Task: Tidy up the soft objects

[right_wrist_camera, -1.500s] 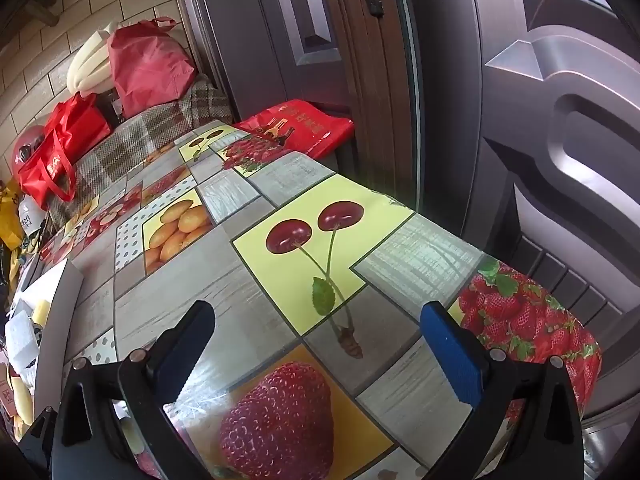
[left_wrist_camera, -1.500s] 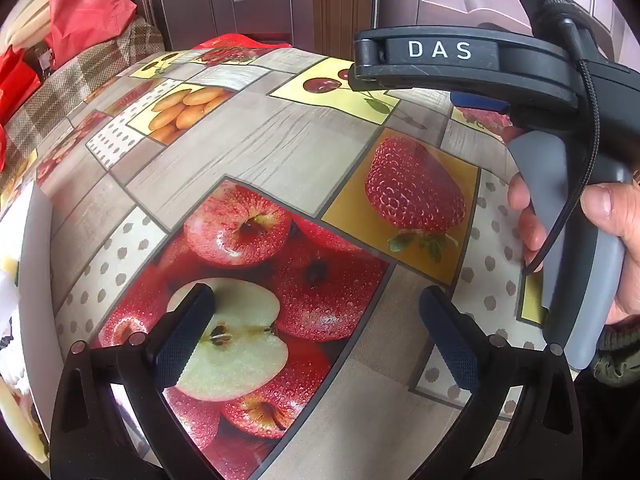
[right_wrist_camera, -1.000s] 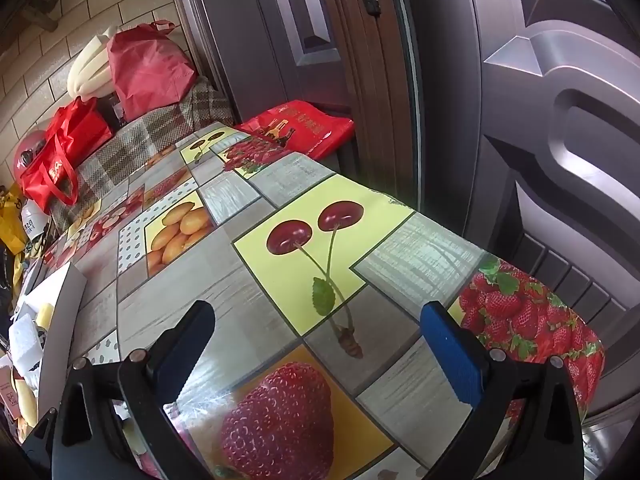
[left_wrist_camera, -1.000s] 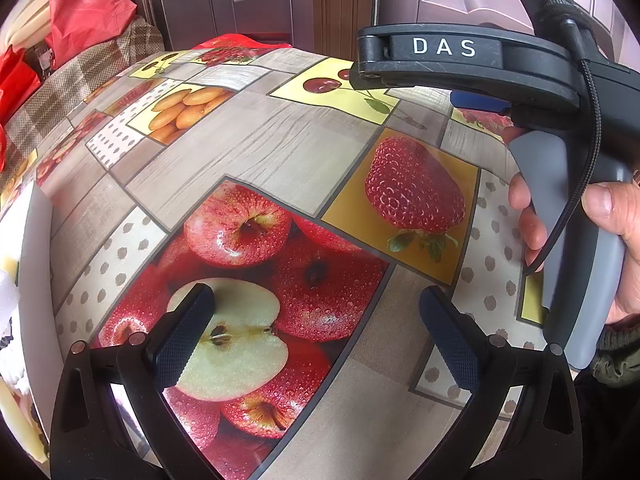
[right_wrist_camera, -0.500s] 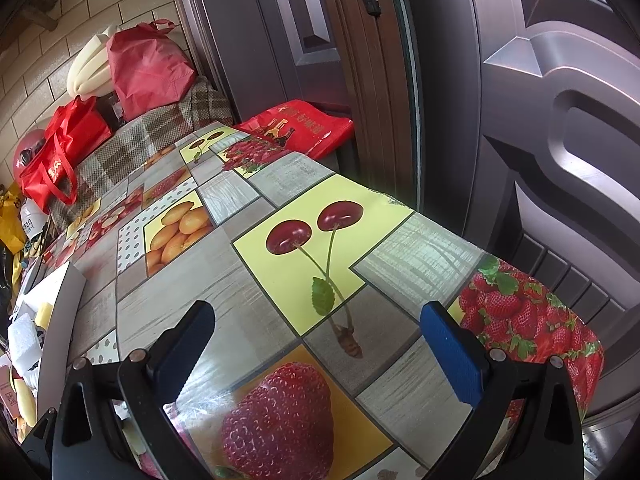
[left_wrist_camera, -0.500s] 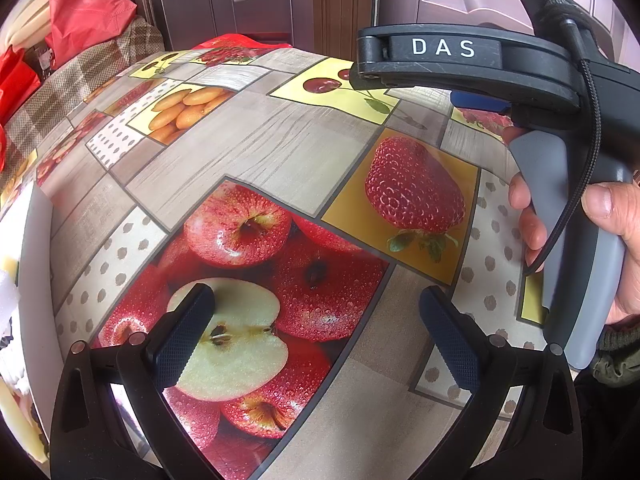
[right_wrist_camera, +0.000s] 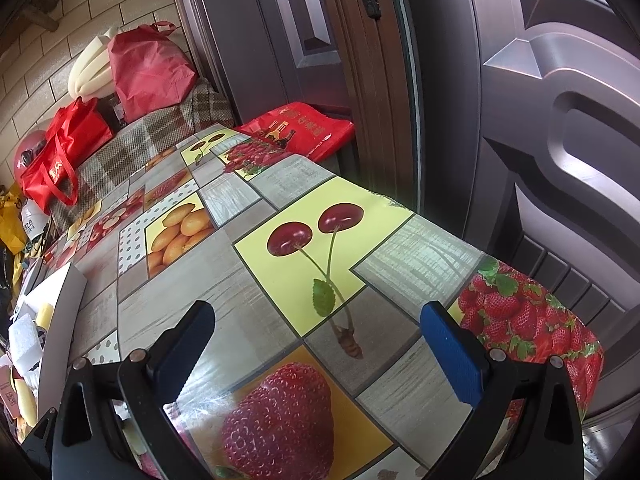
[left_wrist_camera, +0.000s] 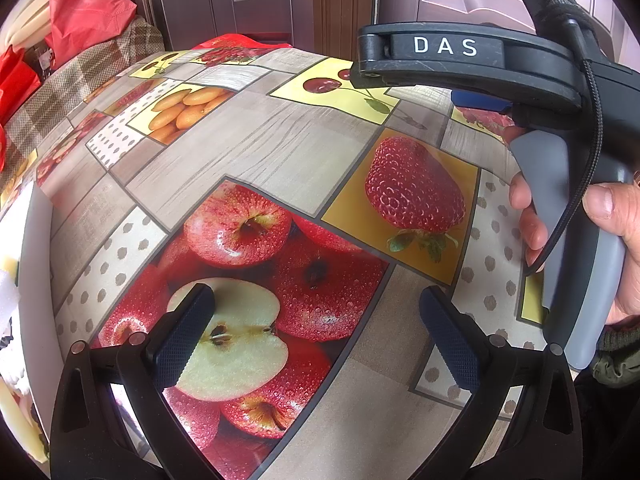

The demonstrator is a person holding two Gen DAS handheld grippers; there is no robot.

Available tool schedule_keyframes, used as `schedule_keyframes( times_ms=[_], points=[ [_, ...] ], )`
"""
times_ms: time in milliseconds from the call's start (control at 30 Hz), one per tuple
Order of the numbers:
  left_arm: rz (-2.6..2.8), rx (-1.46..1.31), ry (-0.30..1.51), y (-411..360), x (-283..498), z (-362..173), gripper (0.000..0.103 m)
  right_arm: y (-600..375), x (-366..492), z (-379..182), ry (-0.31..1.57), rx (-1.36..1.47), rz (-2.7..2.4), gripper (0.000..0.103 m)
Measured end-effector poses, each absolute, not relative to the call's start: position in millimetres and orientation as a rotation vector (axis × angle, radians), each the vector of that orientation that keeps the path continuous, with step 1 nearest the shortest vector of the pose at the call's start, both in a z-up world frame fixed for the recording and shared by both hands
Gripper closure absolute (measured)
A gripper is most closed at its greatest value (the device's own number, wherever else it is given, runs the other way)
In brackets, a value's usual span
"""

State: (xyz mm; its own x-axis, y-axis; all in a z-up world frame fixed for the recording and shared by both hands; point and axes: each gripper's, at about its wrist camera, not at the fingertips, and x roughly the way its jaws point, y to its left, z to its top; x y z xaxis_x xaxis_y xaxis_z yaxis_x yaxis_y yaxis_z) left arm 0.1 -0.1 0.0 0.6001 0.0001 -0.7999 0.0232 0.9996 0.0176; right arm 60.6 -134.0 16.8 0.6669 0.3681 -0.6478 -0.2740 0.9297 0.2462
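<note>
My left gripper [left_wrist_camera: 316, 332] hangs open over the apple picture on the fruit-print tablecloth [left_wrist_camera: 248, 160], with nothing between its fingers. My right gripper [right_wrist_camera: 316, 344] is open too, above the cherry and strawberry pictures. In the left wrist view the right gripper's body [left_wrist_camera: 472, 64] and the hand [left_wrist_camera: 600, 216] holding it stand at the right. A white box [right_wrist_camera: 60, 312] sits at the table's left edge; white foam pieces [right_wrist_camera: 24, 340] and yellow soft pieces [right_wrist_camera: 26, 404] lie in it. The same white box [left_wrist_camera: 34, 264] shows at the left edge of the left wrist view.
Dark doors [right_wrist_camera: 520, 120] stand close behind the table's far and right edges. A flat red bag [right_wrist_camera: 304, 130] lies at the far end. Red bags [right_wrist_camera: 60, 156] and a cream bundle [right_wrist_camera: 90, 68] rest on a checked cloth [right_wrist_camera: 152, 140] at the back left.
</note>
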Motion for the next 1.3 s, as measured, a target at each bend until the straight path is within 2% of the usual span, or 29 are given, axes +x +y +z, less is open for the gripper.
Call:
schedule_keyframes(
  times_ms=[1300],
  points=[
    [-0.013, 0.027, 0.927, -0.8, -0.2, 0.1, 0.001, -134.2, 70.8, 8.0, 0.839, 0.180, 0.415, 0.000]
  ],
)
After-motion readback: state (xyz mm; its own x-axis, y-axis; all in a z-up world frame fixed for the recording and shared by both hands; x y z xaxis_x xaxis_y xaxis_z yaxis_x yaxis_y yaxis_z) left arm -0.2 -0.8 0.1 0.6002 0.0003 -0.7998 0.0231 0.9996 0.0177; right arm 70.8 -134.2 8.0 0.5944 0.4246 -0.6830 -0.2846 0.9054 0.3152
